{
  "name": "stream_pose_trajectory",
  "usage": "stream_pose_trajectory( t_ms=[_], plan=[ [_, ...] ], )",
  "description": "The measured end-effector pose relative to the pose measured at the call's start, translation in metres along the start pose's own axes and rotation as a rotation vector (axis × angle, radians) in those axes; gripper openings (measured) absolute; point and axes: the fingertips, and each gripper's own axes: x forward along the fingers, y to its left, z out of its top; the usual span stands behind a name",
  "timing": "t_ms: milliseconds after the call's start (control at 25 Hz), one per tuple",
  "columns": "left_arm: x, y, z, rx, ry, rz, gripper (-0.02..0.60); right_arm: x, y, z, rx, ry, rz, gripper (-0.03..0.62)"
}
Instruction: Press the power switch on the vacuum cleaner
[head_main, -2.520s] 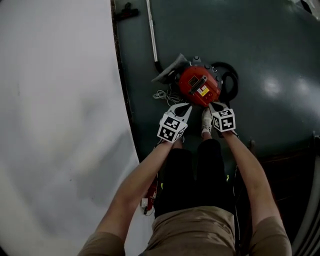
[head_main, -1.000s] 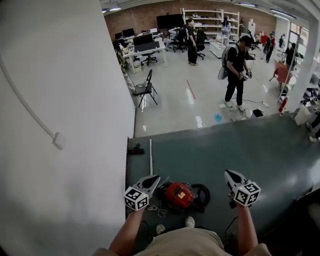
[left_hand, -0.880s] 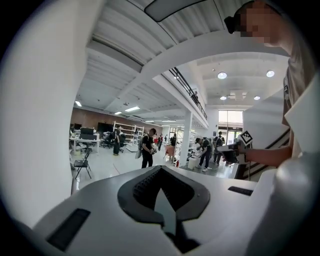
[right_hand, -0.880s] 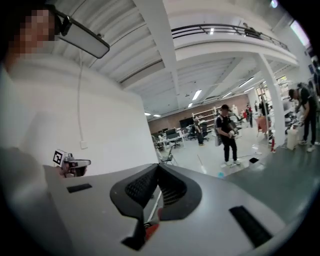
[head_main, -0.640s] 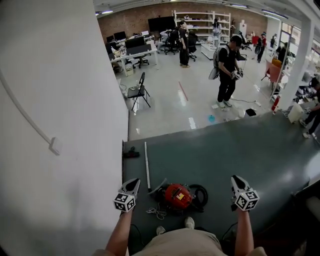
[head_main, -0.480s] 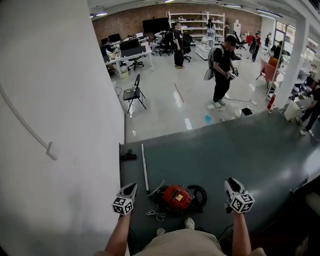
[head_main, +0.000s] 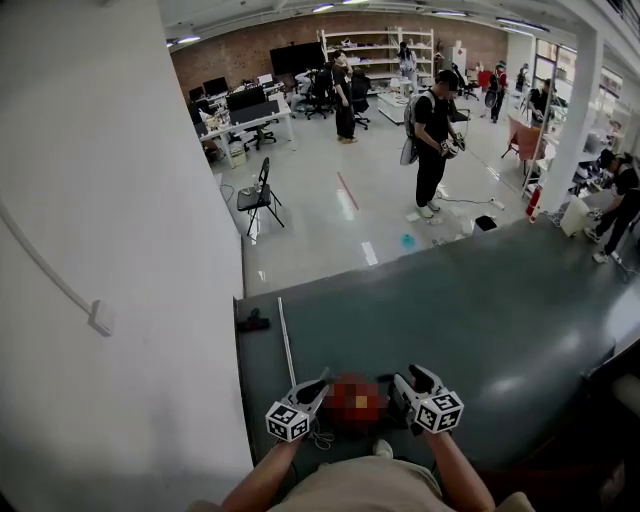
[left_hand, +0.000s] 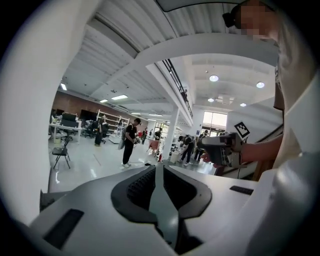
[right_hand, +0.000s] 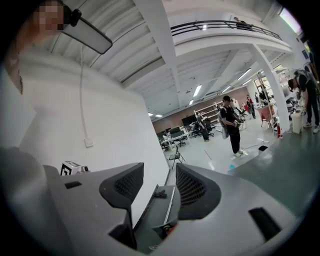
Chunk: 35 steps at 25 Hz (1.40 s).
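Observation:
The red vacuum cleaner (head_main: 355, 400) lies on the dark mat (head_main: 480, 320) just in front of my feet, partly covered by a mosaic patch. My left gripper (head_main: 320, 385) hangs at its left side with its jaws shut and empty; in the left gripper view its pads (left_hand: 157, 169) meet in a thin line. The right gripper (head_main: 408, 380) hangs at the vacuum's right side, jaws opening, nothing between them. In the right gripper view (right_hand: 159, 175) a sliver of the red vacuum (right_hand: 170, 229) shows low in the gap. The power switch is not visible.
A white wall (head_main: 120, 250) rises at the left of the mat. A metal tube (head_main: 286, 345) and a black floor head (head_main: 252, 322) lie beyond the vacuum. A person (head_main: 432, 150) and a chair (head_main: 258, 195) stand on the pale floor farther off.
Both grippers, held wide apart a second ago, have dropped and drawn inward to either side of the vacuum. The view now takes in more of the room.

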Motion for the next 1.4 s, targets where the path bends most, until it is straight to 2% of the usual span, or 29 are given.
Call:
stream_pose_trajectory(
  t_ms=[120, 280, 400, 480, 600, 680, 760, 880, 1040, 1200, 1240, 1280, 1400],
  plan=[
    [0.025, -0.024, 0.004, 0.008, -0.014, -0.059, 0.048, 0.027, 0.029, -0.014, -0.021, 0.029, 0.049, 0.193],
    [0.048, -0.037, 0.005, -0.013, -0.023, -0.116, 0.066, 0.055, 0.053, -0.028, -0.071, 0.067, 0.111, 0.196],
    [0.06, -0.043, 0.012, 0.042, -0.013, -0.132, 0.066, 0.064, 0.052, -0.023, -0.089, 0.068, 0.131, 0.196],
    [0.064, -0.044, 0.016, 0.087, -0.005, -0.128, 0.066, 0.066, 0.049, -0.015, -0.09, 0.054, 0.133, 0.196],
    [0.067, -0.038, 0.014, 0.095, -0.001, -0.107, 0.066, 0.07, 0.041, -0.018, -0.1, 0.048, 0.117, 0.196],
    [0.072, -0.019, -0.005, 0.066, 0.026, -0.071, 0.066, 0.08, 0.027, -0.038, -0.123, 0.081, 0.083, 0.195],
    [0.078, -0.002, -0.032, -0.003, 0.066, -0.023, 0.066, 0.088, 0.006, -0.068, -0.109, 0.139, 0.046, 0.195],
    [0.079, -0.003, -0.063, -0.059, 0.12, 0.01, 0.066, 0.084, -0.016, -0.101, -0.062, 0.189, 0.014, 0.195],
    [0.08, -0.012, -0.077, -0.105, 0.133, 0.027, 0.066, 0.077, -0.023, -0.118, -0.071, 0.214, 0.019, 0.193],
    [0.087, -0.015, -0.075, -0.102, 0.131, 0.034, 0.066, 0.077, -0.028, -0.115, -0.094, 0.221, 0.033, 0.193],
    [0.089, -0.016, -0.073, -0.095, 0.133, 0.034, 0.066, 0.076, -0.031, -0.113, -0.13, 0.222, 0.016, 0.16],
    [0.092, -0.017, -0.073, -0.088, 0.136, 0.033, 0.066, 0.075, -0.035, -0.11, -0.179, 0.225, -0.006, 0.02],
    [0.099, -0.02, -0.071, -0.075, 0.137, 0.034, 0.066, 0.073, -0.04, -0.104, -0.245, 0.218, -0.031, 0.011]
  ],
)
